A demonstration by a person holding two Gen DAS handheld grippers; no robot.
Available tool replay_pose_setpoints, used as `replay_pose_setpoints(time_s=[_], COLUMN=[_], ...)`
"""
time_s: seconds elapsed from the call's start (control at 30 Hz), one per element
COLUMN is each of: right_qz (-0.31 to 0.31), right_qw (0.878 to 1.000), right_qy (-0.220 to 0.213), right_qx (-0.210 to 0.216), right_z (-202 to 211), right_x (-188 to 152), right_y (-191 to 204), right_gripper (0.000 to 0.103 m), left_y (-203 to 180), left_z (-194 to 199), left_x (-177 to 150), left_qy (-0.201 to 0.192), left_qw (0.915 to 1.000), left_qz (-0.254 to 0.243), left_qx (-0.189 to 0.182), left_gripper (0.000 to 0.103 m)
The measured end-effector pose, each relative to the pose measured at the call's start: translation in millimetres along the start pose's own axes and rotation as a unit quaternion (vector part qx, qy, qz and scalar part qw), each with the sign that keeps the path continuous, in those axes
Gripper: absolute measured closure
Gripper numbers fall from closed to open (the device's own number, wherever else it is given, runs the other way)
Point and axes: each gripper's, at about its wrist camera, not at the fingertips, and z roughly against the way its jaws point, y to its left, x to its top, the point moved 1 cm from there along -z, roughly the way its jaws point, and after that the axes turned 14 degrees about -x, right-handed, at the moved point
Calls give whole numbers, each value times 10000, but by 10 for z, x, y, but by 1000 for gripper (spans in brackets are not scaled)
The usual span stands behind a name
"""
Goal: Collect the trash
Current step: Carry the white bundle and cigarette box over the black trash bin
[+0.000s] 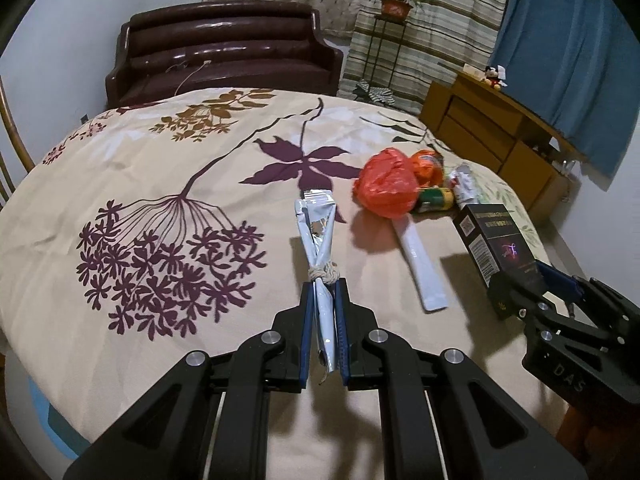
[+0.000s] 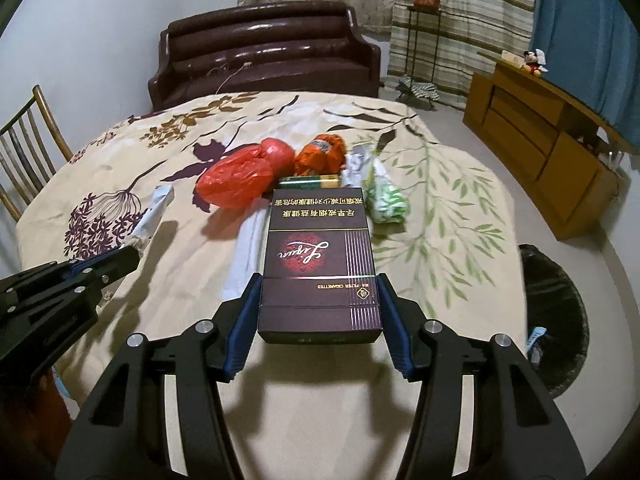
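Note:
My left gripper [image 1: 324, 286] is shut on a silver foil wrapper [image 1: 318, 236] tied with string, held above the floral tablecloth [image 1: 160, 184]. My right gripper [image 2: 320, 280] is shut on a dark cigarette box [image 2: 318, 256], also seen in the left wrist view [image 1: 494, 248]. On the cloth lie a red plastic bag [image 2: 236, 182], an orange crumpled wrapper [image 2: 322, 152], a green battery [image 2: 312, 182], a white sachet [image 1: 420, 268] and a green-white wrapper [image 2: 386, 198]. The left gripper shows at the right wrist view's left edge [image 2: 120, 260].
A black-lined trash bin [image 2: 556, 312] stands on the floor right of the table. A brown leather sofa [image 2: 264, 52] is behind, a wooden cabinet [image 2: 552, 148] at right, a chair [image 2: 28, 152] at left, a plant stand [image 2: 424, 32] at the back.

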Motion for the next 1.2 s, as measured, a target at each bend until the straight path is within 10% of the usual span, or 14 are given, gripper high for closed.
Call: replay_pose_setpoints(time_s=[1.2], right_qz=[-1432], right_qw=[9801], right_qy=[-87], right_qx=[-1373], right_z=[52], right_x=[-398], right_y=[-2021], right_gripper=[49], left_y=[-1950], left_z=[-677], left_x=[90], left_qy=[141], left_qw=[9851], left_qz=[-1336], left_qx=[-1071], left_gripper=[91])
